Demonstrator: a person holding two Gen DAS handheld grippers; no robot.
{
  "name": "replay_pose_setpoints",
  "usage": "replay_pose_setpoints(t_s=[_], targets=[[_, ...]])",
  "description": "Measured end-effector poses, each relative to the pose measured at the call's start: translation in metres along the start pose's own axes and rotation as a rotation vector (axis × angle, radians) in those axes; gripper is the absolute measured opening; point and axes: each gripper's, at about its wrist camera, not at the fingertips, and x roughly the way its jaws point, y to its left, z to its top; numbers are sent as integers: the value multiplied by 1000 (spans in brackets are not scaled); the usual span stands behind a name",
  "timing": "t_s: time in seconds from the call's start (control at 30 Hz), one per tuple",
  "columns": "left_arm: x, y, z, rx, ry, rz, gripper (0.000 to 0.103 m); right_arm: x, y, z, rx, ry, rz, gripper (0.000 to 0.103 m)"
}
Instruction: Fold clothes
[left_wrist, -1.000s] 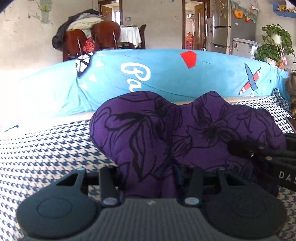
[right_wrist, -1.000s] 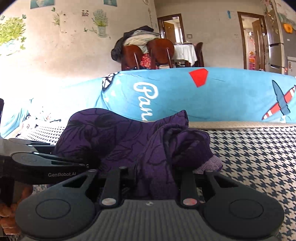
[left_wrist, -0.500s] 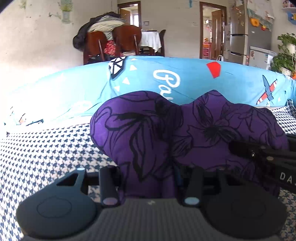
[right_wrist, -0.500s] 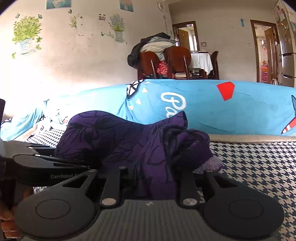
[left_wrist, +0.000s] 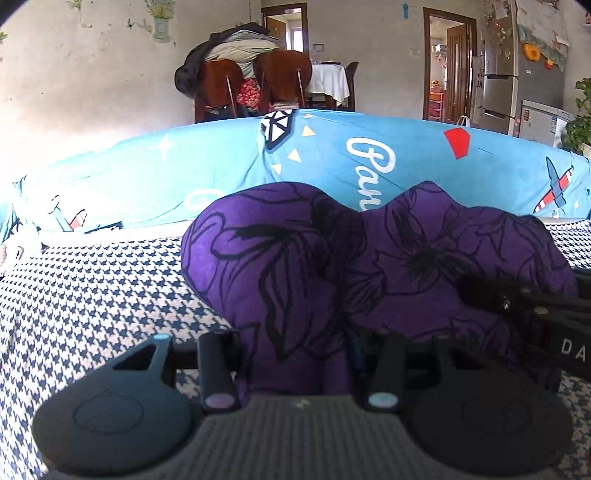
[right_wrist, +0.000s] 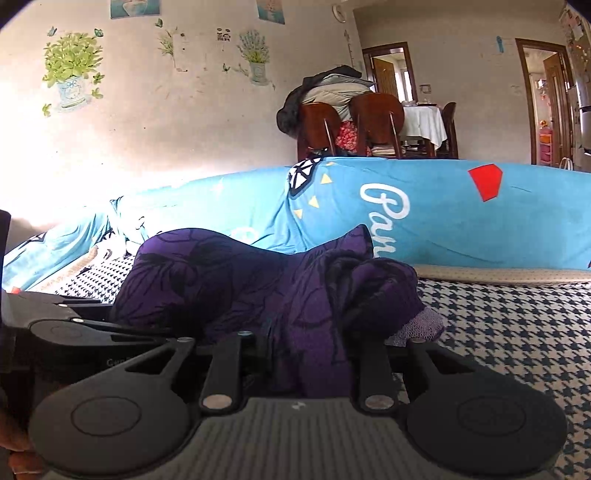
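Observation:
A purple garment with black flower outlines (left_wrist: 369, 266) is bunched up above the houndstooth cover (left_wrist: 103, 291). My left gripper (left_wrist: 299, 354) is shut on a fold of it, the cloth swelling over the jaws and hiding the fingertips. In the right wrist view the same purple garment (right_wrist: 229, 284) is pinched in my right gripper (right_wrist: 306, 354), with a lilac inner edge (right_wrist: 421, 325) sticking out to the right. The right gripper's body (left_wrist: 535, 314) shows at the right edge of the left wrist view, and the left gripper's body (right_wrist: 74, 332) lies at the left of the right wrist view.
A long turquoise printed cushion (left_wrist: 369, 158) runs along the far edge of the houndstooth surface. Behind it stand two brown chairs piled with clothes (left_wrist: 240, 74), a white-clothed table (left_wrist: 328, 77), a fridge (left_wrist: 517, 74) and open doorways. A hand (right_wrist: 14, 458) shows at the lower left.
Both grippers have carried the bunched garment sideways to the left along the surface; the background has slid right in both views. The grip on the cloth looks the same.

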Motion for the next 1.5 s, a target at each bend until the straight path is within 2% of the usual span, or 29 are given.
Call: replay_pose_setpoints(t_s=[0.5,1.07,1.5], targets=[[-1,21,-3,-31,-10,69,44,18,24,3,-14,10,41,26],[6,75,-9,-126,-5,162,44,54,83,12,-75,27,129,26],[12,115,-16,-185,-6,261,44,87,125,21,-112,24,205,26]])
